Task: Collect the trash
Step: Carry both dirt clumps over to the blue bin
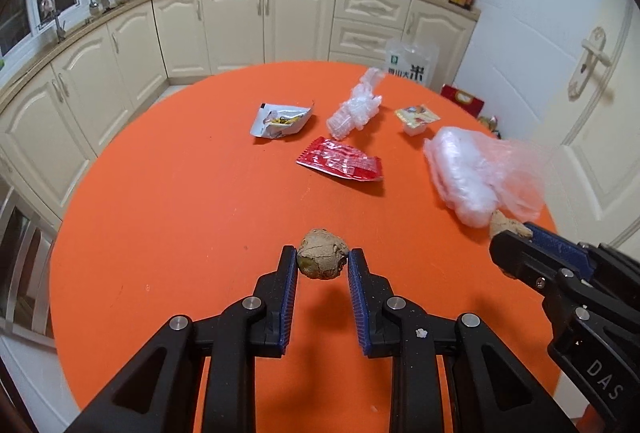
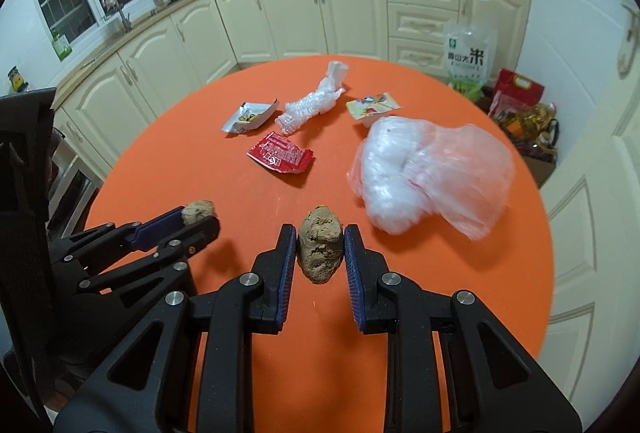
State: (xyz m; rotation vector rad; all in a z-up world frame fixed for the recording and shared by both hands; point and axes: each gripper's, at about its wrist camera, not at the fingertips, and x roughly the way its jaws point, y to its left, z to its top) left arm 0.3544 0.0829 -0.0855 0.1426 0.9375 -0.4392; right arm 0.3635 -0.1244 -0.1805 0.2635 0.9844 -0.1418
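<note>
Both grippers hang over the round orange table (image 1: 180, 213). My left gripper (image 1: 323, 261) is shut on a brown, knobbly lump (image 1: 320, 251), pressed between its blue pads. My right gripper (image 2: 320, 241) is shut on a second, longer brown lump (image 2: 320, 253). Each shows in the other's view: the right gripper (image 1: 514, 233) with its lump (image 1: 502, 223) on the right, the left gripper (image 2: 198, 221) with its lump (image 2: 200, 211) on the left. Farther out lie a red wrapper (image 1: 340, 163), a silver wrapper (image 1: 280, 121), crumpled clear plastic (image 1: 354, 109), a sealed cup (image 1: 416, 117) and a thin plastic bag (image 2: 432, 169).
Cream kitchen cabinets (image 1: 236, 29) curve behind the table. A rice sack (image 2: 470, 53) and red packages (image 2: 518, 91) stand on the floor at the far right, next to a white door (image 1: 592, 81). A metal chair back (image 1: 24, 265) is at the left edge.
</note>
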